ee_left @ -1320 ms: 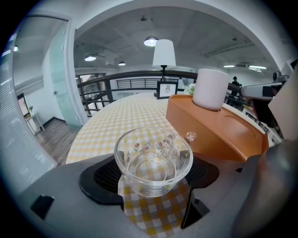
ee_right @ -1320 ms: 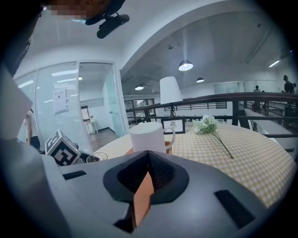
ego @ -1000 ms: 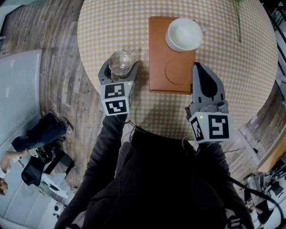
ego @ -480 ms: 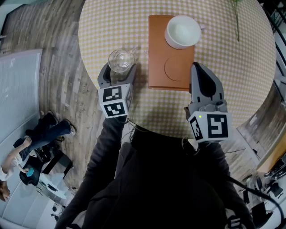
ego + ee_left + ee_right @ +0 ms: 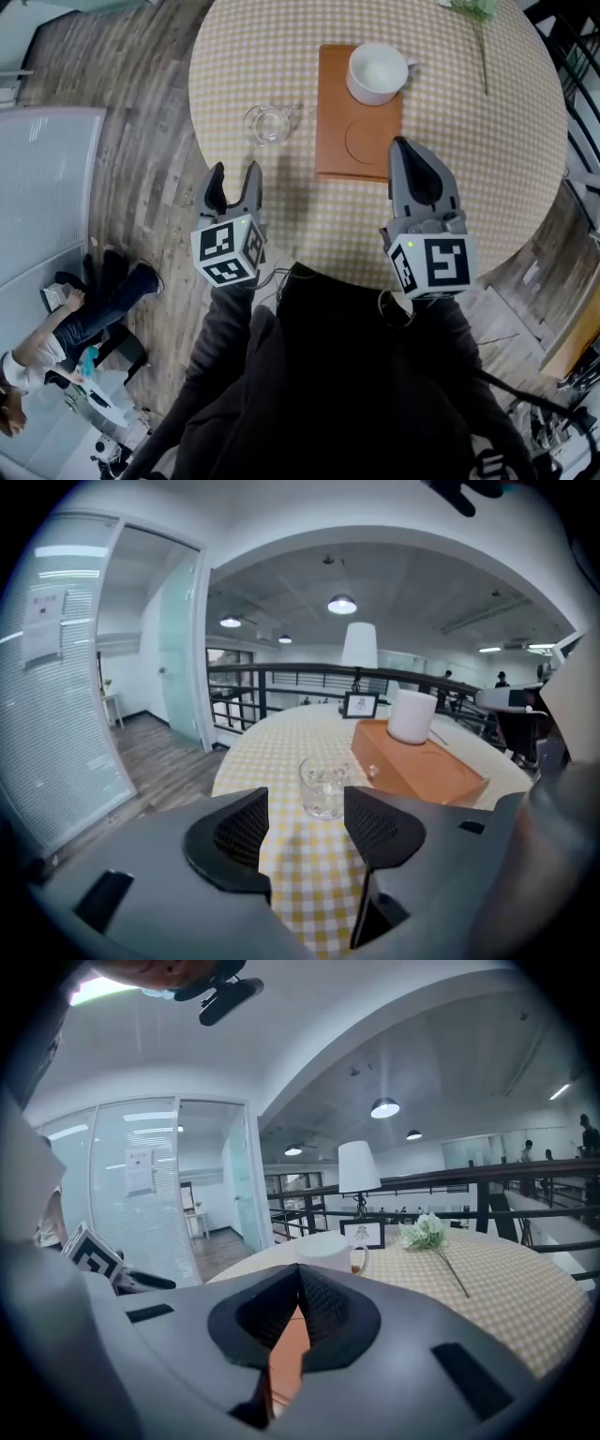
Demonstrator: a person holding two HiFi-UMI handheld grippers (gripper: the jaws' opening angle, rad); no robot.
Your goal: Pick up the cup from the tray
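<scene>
A clear glass cup (image 5: 266, 124) stands on the checked table, left of the brown tray (image 5: 359, 141). A white mug (image 5: 377, 73) sits at the tray's far end. My left gripper (image 5: 233, 185) hangs off the table's near edge, well short of the glass cup (image 5: 324, 787). It is open with nothing between its jaws, which have just been closing. My right gripper (image 5: 413, 159) is shut and empty over the tray's near end. Past its tips, in the right gripper view, are the mug (image 5: 328, 1251) and a strip of the tray (image 5: 289, 1344).
The round table (image 5: 281, 56) carries a flower sprig (image 5: 476, 19) at its far right, and a lamp and a photo frame (image 5: 360, 704) at the far edge. A railing runs behind it. A seated person (image 5: 56, 328) is on the floor at lower left.
My left gripper has drawn back toward me from around the glass cup, which stays standing on the table, and its jaws are narrower. The right gripper has shifted only slightly.
</scene>
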